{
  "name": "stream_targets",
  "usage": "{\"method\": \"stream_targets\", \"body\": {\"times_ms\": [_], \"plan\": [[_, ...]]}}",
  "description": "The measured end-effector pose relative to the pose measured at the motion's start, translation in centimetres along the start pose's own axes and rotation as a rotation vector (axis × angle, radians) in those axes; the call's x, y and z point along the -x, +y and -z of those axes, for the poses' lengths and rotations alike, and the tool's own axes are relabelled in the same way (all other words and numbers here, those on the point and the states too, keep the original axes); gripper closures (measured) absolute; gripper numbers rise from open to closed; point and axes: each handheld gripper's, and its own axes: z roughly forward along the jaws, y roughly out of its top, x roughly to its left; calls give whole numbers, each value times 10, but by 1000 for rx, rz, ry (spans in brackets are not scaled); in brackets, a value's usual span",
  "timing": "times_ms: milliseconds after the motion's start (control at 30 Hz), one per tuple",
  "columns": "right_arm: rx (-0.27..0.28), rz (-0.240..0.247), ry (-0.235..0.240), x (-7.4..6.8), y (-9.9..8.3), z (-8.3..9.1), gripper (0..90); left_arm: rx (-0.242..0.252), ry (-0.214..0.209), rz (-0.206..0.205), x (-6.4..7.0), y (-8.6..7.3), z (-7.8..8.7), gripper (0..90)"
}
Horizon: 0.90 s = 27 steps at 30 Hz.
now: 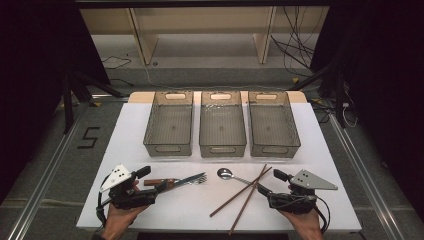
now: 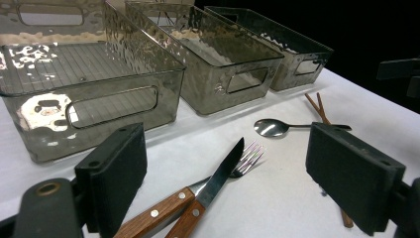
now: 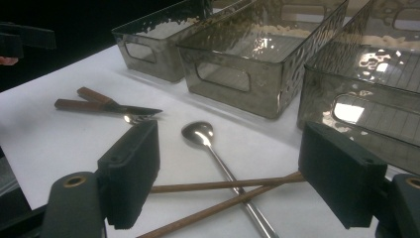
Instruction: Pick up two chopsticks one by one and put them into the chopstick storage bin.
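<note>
Your left gripper [image 1: 150, 184] sits near the front left corner of the surface [image 1: 125, 130] with its jaws spread wide and nothing between them, and the knife [image 2: 208, 191] and fork [image 2: 233, 171] lie straight ahead of it, their wooden handles toward you and almost between the jaws in the left gripper view. Their long axes run roughly along the front edge, handles at the left, blade tip and tines pointing toward the middle of the surface; the knife lies across the fork, touching it, so closing on one handle will likely disturb the other. Your right gripper [image 1: 267, 186] rests near the front right corner, its jaws equally wide apart and empty, and the two chopsticks [image 3: 218, 196] lie directly ahead of it, crossing each other and lying over the handle of the spoon [image 3: 208, 141]. The chopsticks slant from the front edge up toward the bins, while the spoon's bowl points toward the left side and its handle runs back toward your right jaws. So the left hand is nearer the knife and fork, the right hand nearer the chopsticks and spoon. Count: one knife, one fork, one spoon, two chopsticks, and three clear grey bins [image 1: 222, 125] standing side by side along the far edge, just beside one another, all three empty as far as the views show.
</note>
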Motion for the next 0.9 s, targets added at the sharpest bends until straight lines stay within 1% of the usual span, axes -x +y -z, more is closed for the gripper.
{"method": "stream_targets", "body": {"times_ms": [333,500,700,733,800,833,900], "plan": [[-15,16,3,-1,1,-1,248,-2,1,-1,0,0,0,157],[-33,29,8,-2,2,-2,250,-9,2,-6,0,0,0,157],[-54,46,26,-4,2,-5,252,-13,2,-6,-1,0,-1,157],[-64,55,42,-5,3,-6,253,-14,2,-6,0,-1,-1,157],[-74,61,49,-6,4,-6,253,-14,2,-4,-1,-1,-1,157],[-93,85,63,-8,7,-8,255,-15,2,-5,-1,-1,-1,157],[-102,94,66,-8,8,-9,256,-15,3,-5,-1,-1,-1,157]]}}
